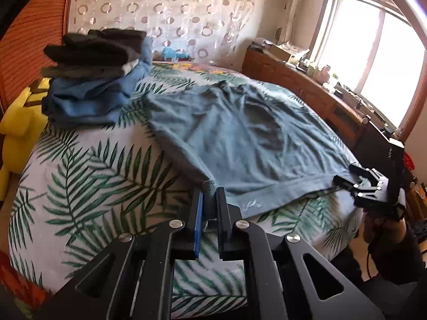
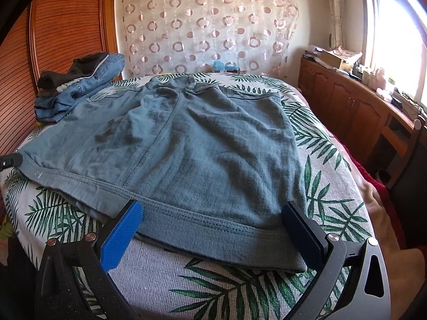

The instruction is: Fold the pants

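Grey-blue pants (image 1: 240, 138) lie spread flat on the leaf-print bed cover (image 1: 93, 176); they also show in the right wrist view (image 2: 192, 144). My left gripper (image 1: 209, 200) is shut on the near left corner of the pants' edge, a bunch of fabric pinched between its pads. My right gripper (image 2: 213, 213) is open, its fingers standing either side of the pants' near hem at the right corner. It also shows in the left wrist view (image 1: 344, 176) at the pants' far corner.
A pile of folded jeans and dark clothes (image 1: 93, 80) sits at the bed's far left, also in the right wrist view (image 2: 77, 85). A yellow plush toy (image 1: 18, 122) is beside it. Wooden cabinets (image 2: 347, 106) with clutter run along the right under the window.
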The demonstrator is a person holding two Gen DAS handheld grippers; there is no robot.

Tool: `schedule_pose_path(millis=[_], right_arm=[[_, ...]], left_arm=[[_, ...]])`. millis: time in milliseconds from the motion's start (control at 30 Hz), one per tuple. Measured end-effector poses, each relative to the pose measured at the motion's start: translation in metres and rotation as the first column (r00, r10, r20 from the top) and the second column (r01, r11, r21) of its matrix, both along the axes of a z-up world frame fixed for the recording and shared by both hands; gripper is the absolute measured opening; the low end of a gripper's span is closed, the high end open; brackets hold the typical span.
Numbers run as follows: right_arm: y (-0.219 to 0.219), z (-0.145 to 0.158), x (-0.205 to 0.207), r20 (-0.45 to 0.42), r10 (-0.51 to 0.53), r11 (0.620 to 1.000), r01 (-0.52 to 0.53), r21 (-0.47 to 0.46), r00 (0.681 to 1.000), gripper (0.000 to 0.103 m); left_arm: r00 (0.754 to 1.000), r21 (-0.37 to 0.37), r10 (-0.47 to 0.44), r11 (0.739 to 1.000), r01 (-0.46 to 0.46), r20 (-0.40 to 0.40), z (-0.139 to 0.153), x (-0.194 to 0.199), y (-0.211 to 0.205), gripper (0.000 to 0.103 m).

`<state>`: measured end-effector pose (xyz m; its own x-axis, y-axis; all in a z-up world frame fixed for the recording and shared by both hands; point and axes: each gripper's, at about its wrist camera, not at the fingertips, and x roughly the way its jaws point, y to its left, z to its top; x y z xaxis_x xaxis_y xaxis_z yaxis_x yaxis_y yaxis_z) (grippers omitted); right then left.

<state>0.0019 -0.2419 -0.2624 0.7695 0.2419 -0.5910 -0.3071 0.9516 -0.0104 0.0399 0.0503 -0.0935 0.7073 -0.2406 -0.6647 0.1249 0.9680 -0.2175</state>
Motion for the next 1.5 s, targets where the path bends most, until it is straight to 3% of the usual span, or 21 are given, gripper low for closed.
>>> schedule_pose_path(millis=[100, 500, 933, 1200, 1300, 1400, 1433, 1500], right_arm=[[0.000, 0.003, 0.002, -0.015, 0.009, 1.000, -0.009, -0.004, 1.000, 0.101], [-0.020, 0.015, -0.006, 0.011, -0.017, 0.999, 0.016, 0.028, 1.000, 0.078], [-0.025, 0.009, -0.015, 0.010, -0.034, 0.997, 0.033, 0.066, 0.999, 0.075], [-0.028, 0.006, -0.019, -0.002, -0.041, 0.995, 0.041, 0.089, 0.999, 0.075], [-0.028, 0.004, -0.018, -0.011, -0.044, 0.994, 0.045, 0.097, 0.999, 0.075], [-0.030, 0.005, -0.016, -0.019, -0.046, 0.993, 0.047, 0.104, 0.999, 0.075], [-0.029, 0.005, -0.015, -0.020, -0.045, 0.993, 0.047, 0.105, 0.999, 0.075], [-0.028, 0.006, -0.016, -0.020, -0.044, 0.993, 0.046, 0.105, 0.999, 0.075]], left_arm=[[0.999, 0.017, -0.035, 0.999, 0.035, 0.025, 0.013, 0.007, -0.012, 0.009], [0.966, 0.056, -0.233, 0.972, 0.228, 0.114, 0.060, 0.043, -0.089, 0.009], [0.936, 0.074, -0.330, 0.944, 0.322, 0.125, 0.076, 0.070, -0.142, 0.009], [0.941, 0.106, -0.310, 0.949, 0.297, 0.134, 0.069, 0.069, -0.152, 0.010], [0.946, 0.119, -0.295, 0.953, 0.280, 0.135, 0.068, 0.065, -0.149, 0.017], [0.947, 0.134, -0.280, 0.956, 0.261, 0.154, 0.070, 0.059, -0.143, 0.035], [0.948, 0.136, -0.276, 0.957, 0.256, 0.161, 0.071, 0.057, -0.141, 0.047], [0.950, 0.140, -0.260, 0.961, 0.238, 0.175, 0.074, 0.052, -0.134, 0.054]])
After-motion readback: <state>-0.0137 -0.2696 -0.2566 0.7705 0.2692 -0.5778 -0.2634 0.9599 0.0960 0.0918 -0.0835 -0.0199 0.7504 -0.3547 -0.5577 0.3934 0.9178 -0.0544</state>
